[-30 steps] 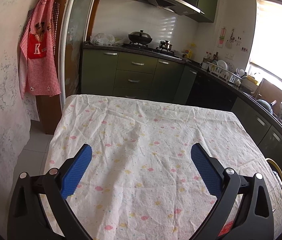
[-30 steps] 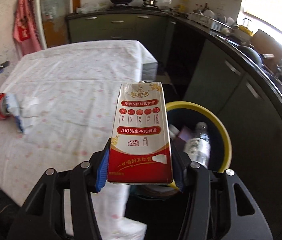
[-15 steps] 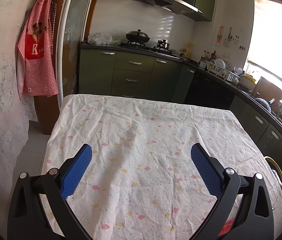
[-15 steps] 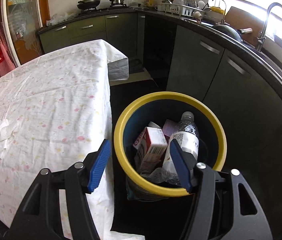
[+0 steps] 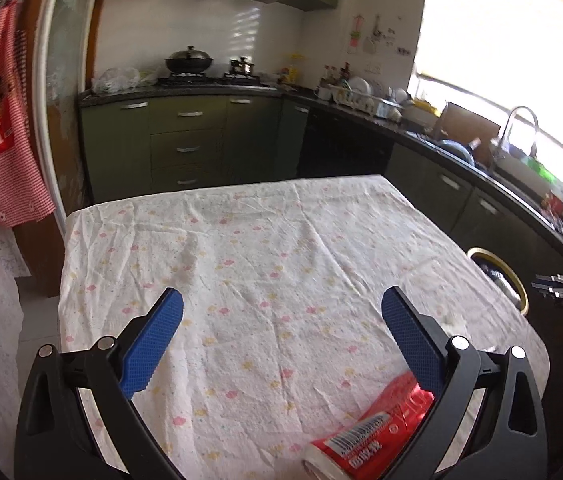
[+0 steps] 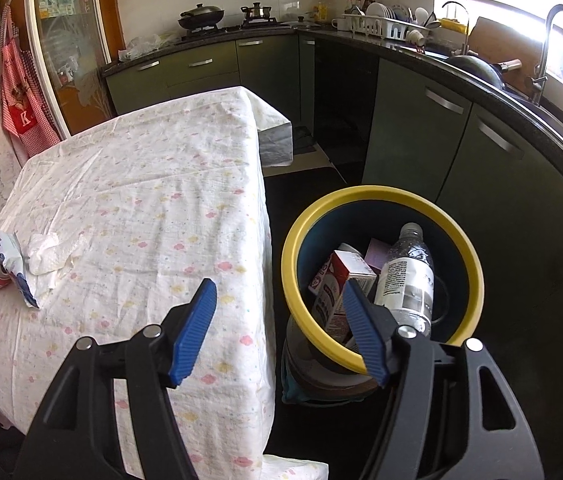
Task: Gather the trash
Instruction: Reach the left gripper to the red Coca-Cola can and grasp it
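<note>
Hovering over the floral tablecloth (image 5: 281, 260), the left gripper (image 5: 281, 332) has its 2 blue fingers (image 5: 149, 344) spread wide with nothing between them. The right gripper (image 6: 277, 328) is just as wide apart and empty, poised at the rim of the yellow-rimmed bin (image 6: 361, 200), which stands on the floor just beside the tablecloth's edge. Inside the bin: a milk carton (image 6: 341, 280) and a clear bottle (image 6: 405, 272), already collected.

What's left? A red can (image 5: 369, 432) lying on its side on the tablecloth, at the corner nearest the left gripper, below and just right of its right finger, partly hidden behind it. Its long axis seems to run diagonally, open end toward the camera. The left hand looks much the nearer; the bin-side gripper is well apart from it.

The right wrist view adds what the left cannot: a crumpled tissue (image 6: 47, 252) and a blue-white wrapper (image 6: 13, 268) touching that can. The left view shows only a sliver of the bin's rim past the tablecloth.
</note>
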`<state>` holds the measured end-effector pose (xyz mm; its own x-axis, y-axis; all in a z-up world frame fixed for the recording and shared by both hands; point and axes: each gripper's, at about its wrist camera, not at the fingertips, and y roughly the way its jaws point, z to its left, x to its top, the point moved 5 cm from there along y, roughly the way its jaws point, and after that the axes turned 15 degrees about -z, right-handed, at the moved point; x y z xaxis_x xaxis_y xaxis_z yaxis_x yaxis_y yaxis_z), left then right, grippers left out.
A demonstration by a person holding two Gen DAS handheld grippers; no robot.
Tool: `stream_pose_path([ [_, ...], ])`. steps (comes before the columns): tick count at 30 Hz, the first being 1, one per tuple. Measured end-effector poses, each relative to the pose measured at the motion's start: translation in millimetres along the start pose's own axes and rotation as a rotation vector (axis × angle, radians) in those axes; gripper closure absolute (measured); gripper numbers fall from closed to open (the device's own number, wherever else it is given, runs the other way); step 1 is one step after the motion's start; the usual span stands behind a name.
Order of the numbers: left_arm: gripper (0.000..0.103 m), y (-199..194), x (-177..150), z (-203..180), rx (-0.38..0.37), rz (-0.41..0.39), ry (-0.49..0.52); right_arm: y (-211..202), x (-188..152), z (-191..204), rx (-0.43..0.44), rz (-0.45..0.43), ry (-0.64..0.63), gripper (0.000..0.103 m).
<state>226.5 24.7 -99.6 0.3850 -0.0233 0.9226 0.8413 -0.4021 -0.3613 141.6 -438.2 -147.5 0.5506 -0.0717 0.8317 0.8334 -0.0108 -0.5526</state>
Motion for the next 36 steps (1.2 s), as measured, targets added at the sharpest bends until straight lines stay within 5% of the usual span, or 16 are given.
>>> stream_pose_path([
  [12,0.005,-20,-20,-101,-0.347,0.301,0.377,-1,-7,11,0.019,0.012,0.002,0.04],
  [16,0.005,-15,-46,-123,-0.457,0.466,0.494,-5,-10,11,0.017,0.013,0.005,0.037],
  [19,0.005,-1,-68,-122,-0.429,0.571,0.615,-6,-12,12,0.02,0.016,0.008,0.037],
  [22,0.005,13,-76,-114,-0.417,0.631,0.627,-4,-15,13,0.026,0.021,0.01,0.037],
  [28,0.008,29,-88,-106,-0.423,0.712,0.651,-1,-18,12,0.029,0.035,0.011,0.037],
  [36,0.025,35,-101,-108,-0.413,0.753,0.736,5,-22,16,0.044,0.043,0.011,0.037],
])
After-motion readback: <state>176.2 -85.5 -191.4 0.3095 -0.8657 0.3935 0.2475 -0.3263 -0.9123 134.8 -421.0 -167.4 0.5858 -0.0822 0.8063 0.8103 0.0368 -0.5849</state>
